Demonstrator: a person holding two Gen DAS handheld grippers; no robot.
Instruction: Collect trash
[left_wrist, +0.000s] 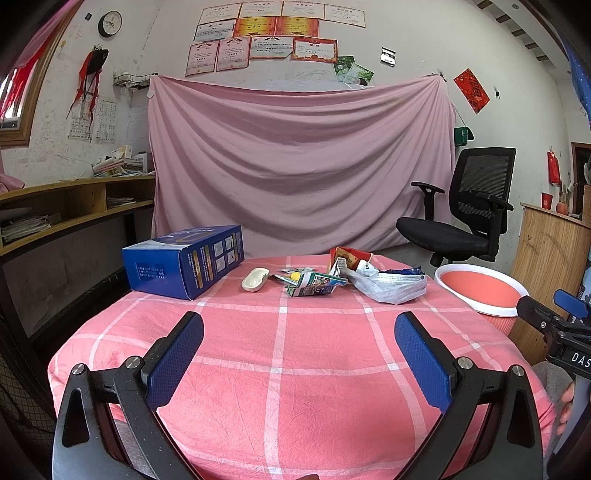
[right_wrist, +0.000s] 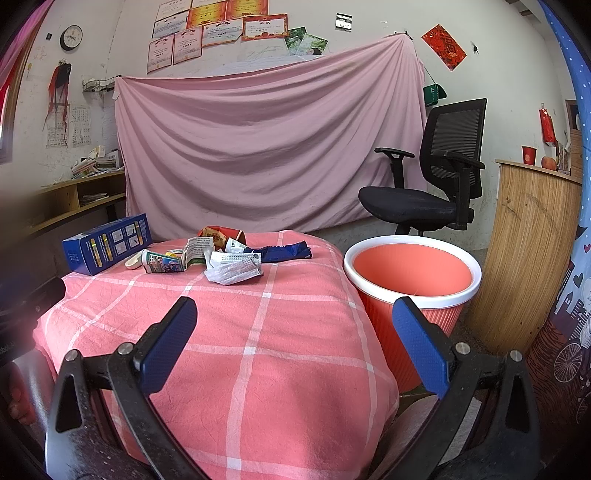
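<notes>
Nothing collected yet: trash (left_wrist: 351, 277) lies piled at the desk's (left_wrist: 280, 369) far side, bin (right_wrist: 412, 267) looks empty, both hand-held grippers (left_wrist: 299, 354) (right_wrist: 295, 343) spread, holding nothing.

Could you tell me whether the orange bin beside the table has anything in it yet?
Empty: the white-rimmed orange plastic bin shows only bare inner wall.
</notes>
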